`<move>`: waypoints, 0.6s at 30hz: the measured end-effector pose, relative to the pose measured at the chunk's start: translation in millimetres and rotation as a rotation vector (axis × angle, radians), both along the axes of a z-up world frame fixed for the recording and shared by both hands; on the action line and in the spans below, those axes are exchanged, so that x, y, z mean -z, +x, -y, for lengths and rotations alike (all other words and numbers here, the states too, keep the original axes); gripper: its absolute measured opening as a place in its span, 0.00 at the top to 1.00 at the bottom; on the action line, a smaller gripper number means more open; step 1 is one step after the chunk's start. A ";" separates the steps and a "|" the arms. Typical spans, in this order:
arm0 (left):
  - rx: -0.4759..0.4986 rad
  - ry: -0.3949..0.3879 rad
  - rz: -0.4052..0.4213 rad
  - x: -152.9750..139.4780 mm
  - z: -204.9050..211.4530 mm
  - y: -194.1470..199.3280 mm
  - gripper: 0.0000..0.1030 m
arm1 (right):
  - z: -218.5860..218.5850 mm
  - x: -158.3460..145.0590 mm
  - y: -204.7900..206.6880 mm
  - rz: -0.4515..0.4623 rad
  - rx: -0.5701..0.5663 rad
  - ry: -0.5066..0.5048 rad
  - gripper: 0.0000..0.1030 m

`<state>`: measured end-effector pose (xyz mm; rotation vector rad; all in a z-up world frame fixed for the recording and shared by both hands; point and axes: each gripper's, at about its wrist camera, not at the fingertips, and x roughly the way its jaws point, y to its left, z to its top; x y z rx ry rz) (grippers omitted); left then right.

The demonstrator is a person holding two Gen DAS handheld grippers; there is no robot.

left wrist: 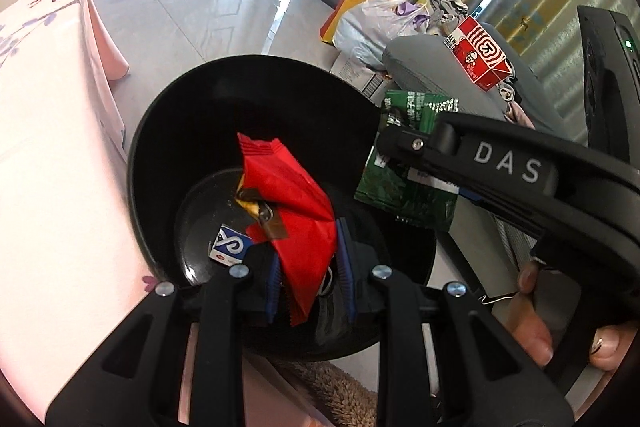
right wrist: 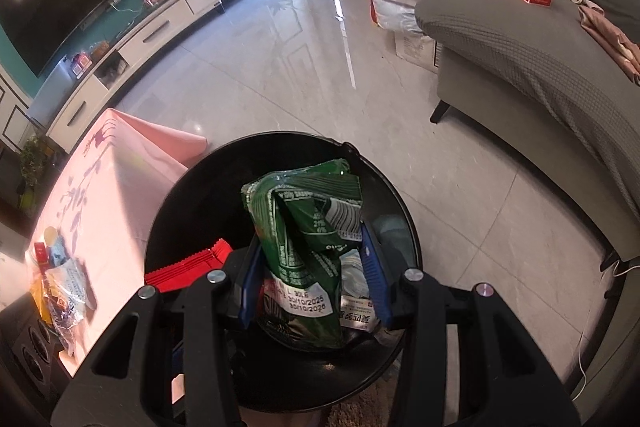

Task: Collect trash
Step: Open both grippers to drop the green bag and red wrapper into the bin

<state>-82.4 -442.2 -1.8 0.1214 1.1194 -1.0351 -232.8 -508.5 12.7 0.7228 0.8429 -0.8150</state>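
Two grippers are hanging over the round black plastic bin [left wrist: 160, 131] (nearly empty): the left gripper [left wrist: 306, 267] is pinching a crumpled red foil wrapper [left wrist: 292, 195], the right gripper [right wrist: 312, 267] is clamping a crinkled green snack bag [right wrist: 304, 227].

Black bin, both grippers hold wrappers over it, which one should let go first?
Probably left. The left gripper already holds its red wrapper down inside the bin. The right gripper grips a bulkier green bag over the bin's mouth.

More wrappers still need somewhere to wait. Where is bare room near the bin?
The pink tablecloth is bare between the black bin and the wrapper pile at its near-left end. Grey floor tiles lie open beyond the bin. The bin mouth is crowded.
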 end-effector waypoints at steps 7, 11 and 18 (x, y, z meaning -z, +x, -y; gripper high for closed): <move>0.013 0.021 0.009 3.5 9.3 -2.8 0.76 | -0.3 2.3 3.7 -0.014 -0.005 0.009 0.54; 0.016 0.013 -0.004 1.3 11.5 -2.7 0.67 | 0.1 2.9 3.6 -0.022 0.001 0.010 0.48; 0.009 -0.006 0.067 -10.0 5.4 -7.5 0.33 | -3.0 -4.9 1.9 0.013 -0.011 0.005 0.31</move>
